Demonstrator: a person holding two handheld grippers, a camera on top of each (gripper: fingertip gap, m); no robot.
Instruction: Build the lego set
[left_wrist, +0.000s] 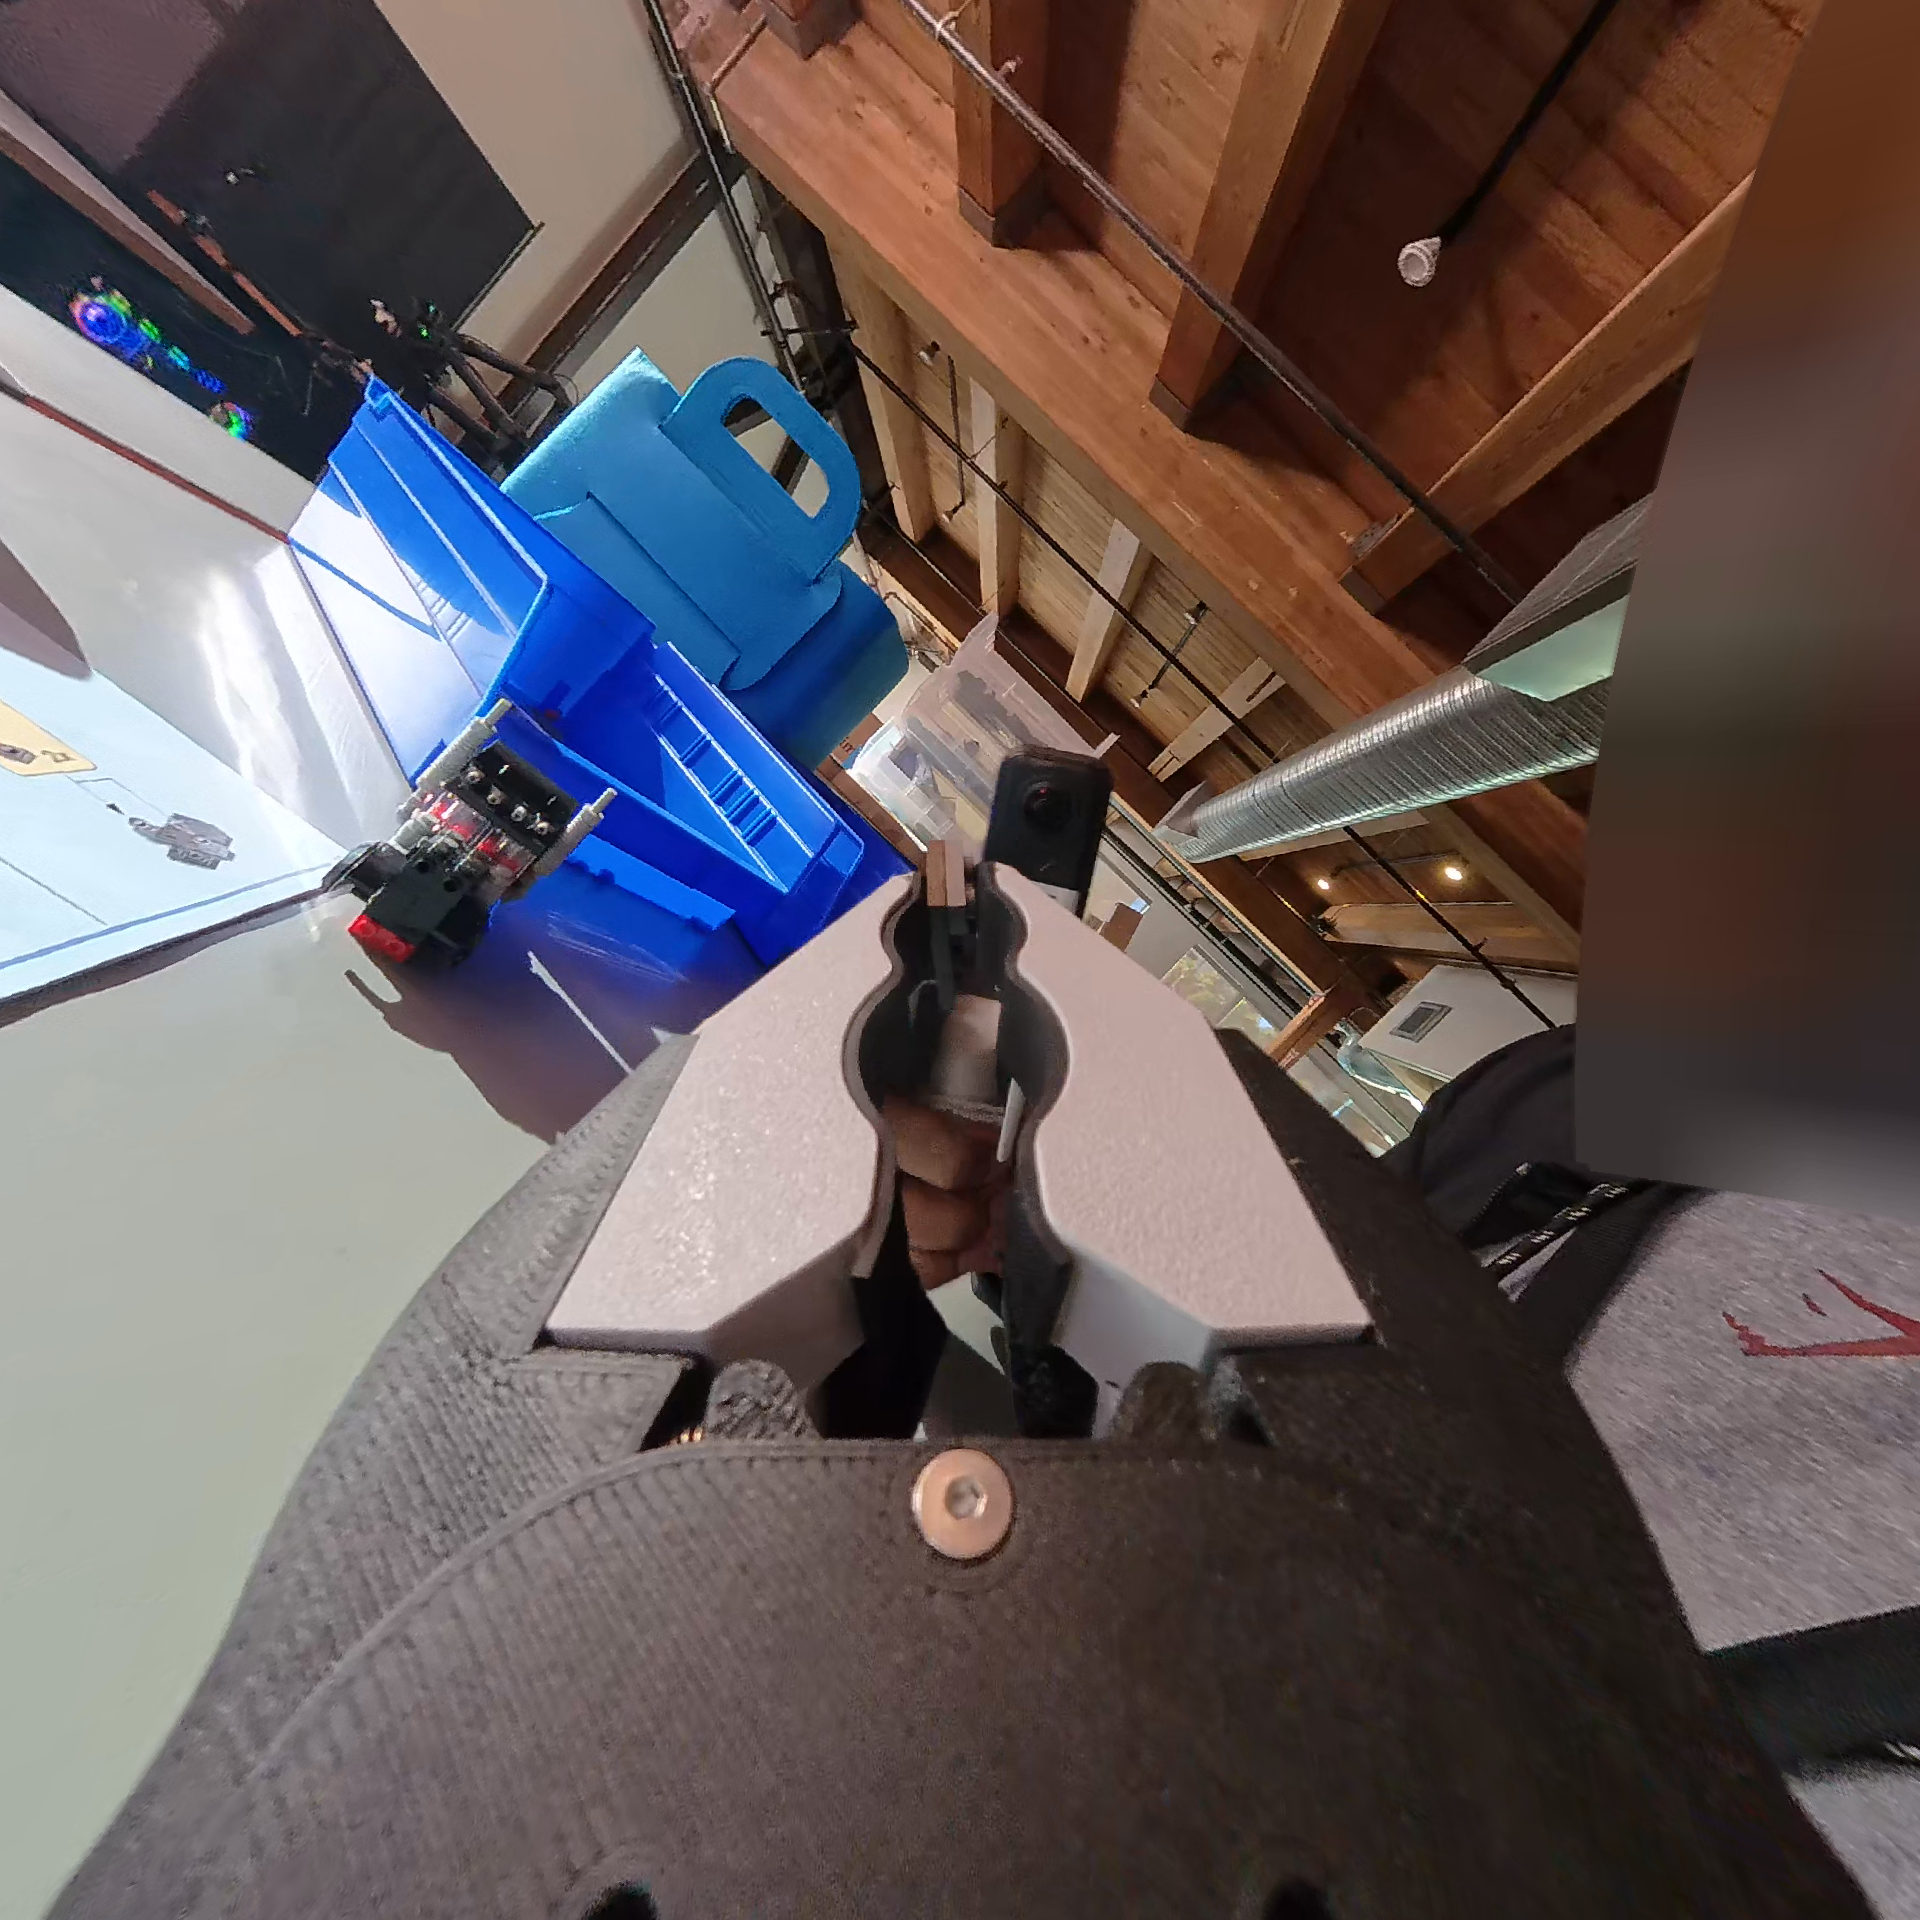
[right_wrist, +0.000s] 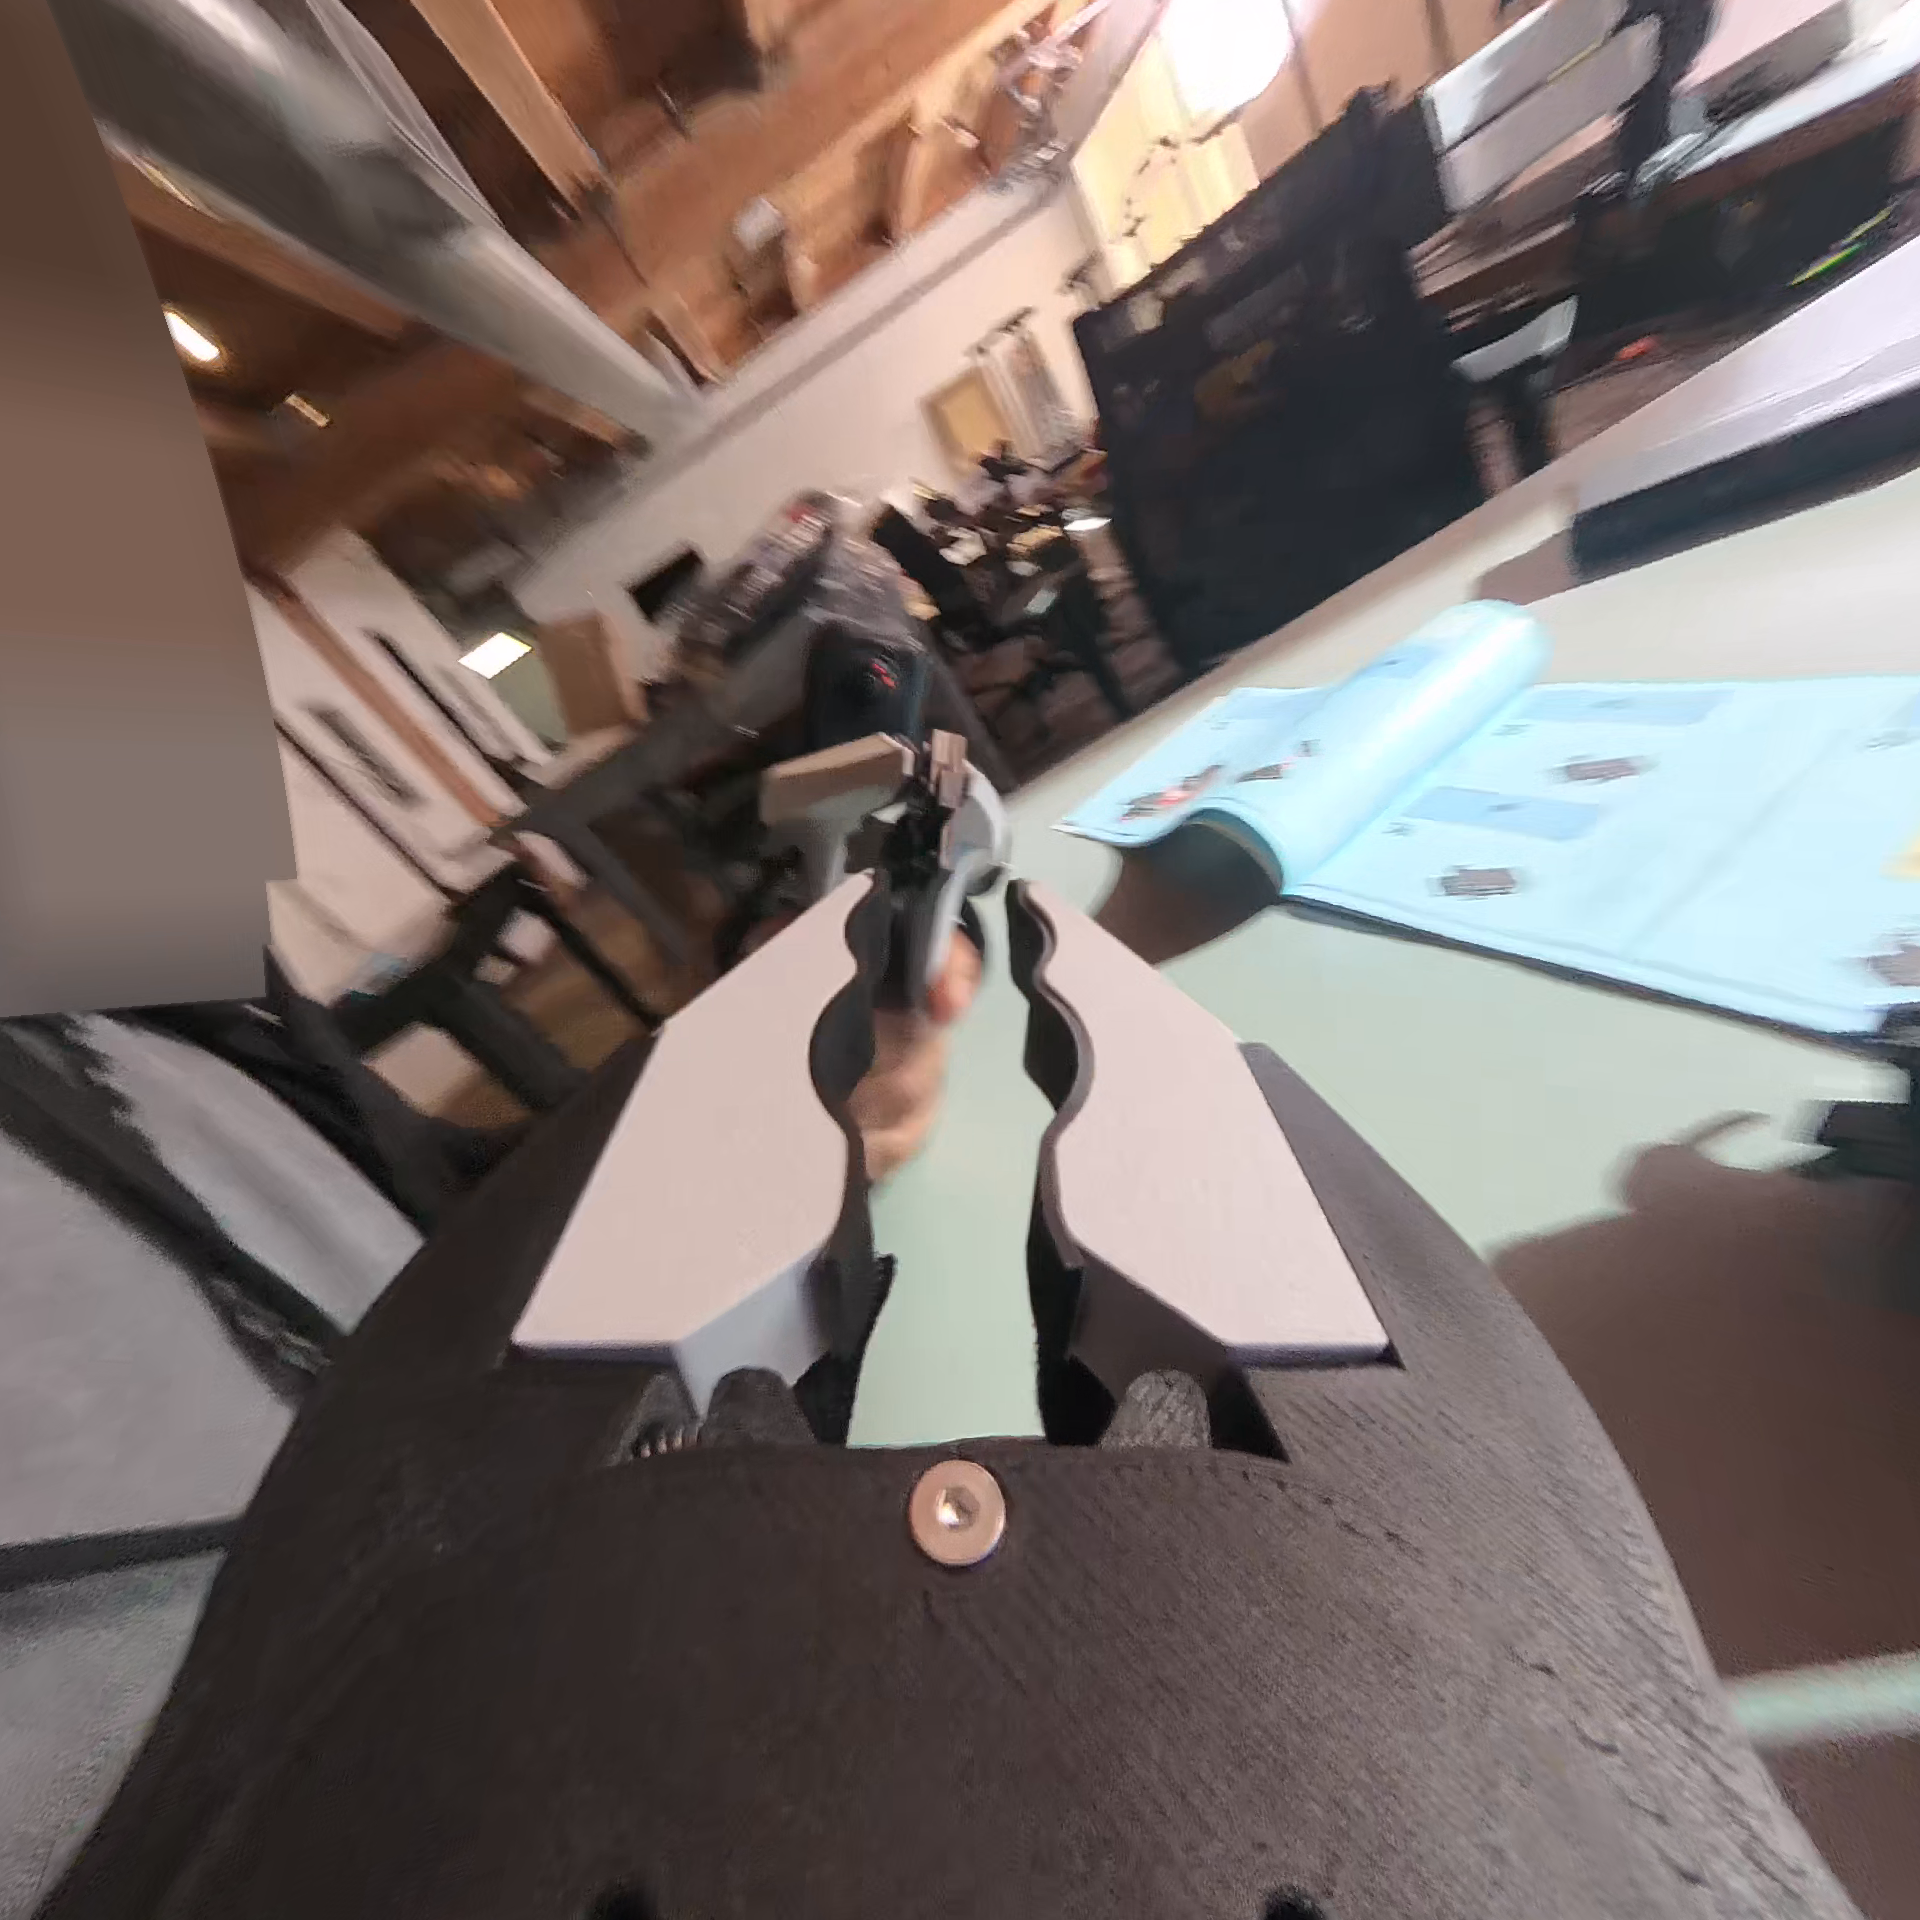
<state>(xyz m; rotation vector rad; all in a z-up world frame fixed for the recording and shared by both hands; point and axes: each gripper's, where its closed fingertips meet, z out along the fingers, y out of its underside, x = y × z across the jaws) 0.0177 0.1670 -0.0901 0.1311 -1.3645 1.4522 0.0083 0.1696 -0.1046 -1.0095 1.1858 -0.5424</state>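
The left gripper (left_wrist: 951, 894) pinches a small dark lego piece (left_wrist: 948, 920) at its nearly closed tips. The right gripper (right_wrist: 951, 899) stands parted, empty. The half-built lego vehicle (left_wrist: 457, 868) rests well left on the table (left_wrist: 208, 1195), against a blue bin (left_wrist: 582, 665), beside the instruction booklet (right_wrist: 1558, 831).

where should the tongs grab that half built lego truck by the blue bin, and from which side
Grip the lego truck across its dark chassis, low down, coming from above along its length. The two grey exhaust stacks stick out at the cab's sides and look easy to knock off, so avoid them. The blue bin sits close behind it, so a rear approach looks cramped.
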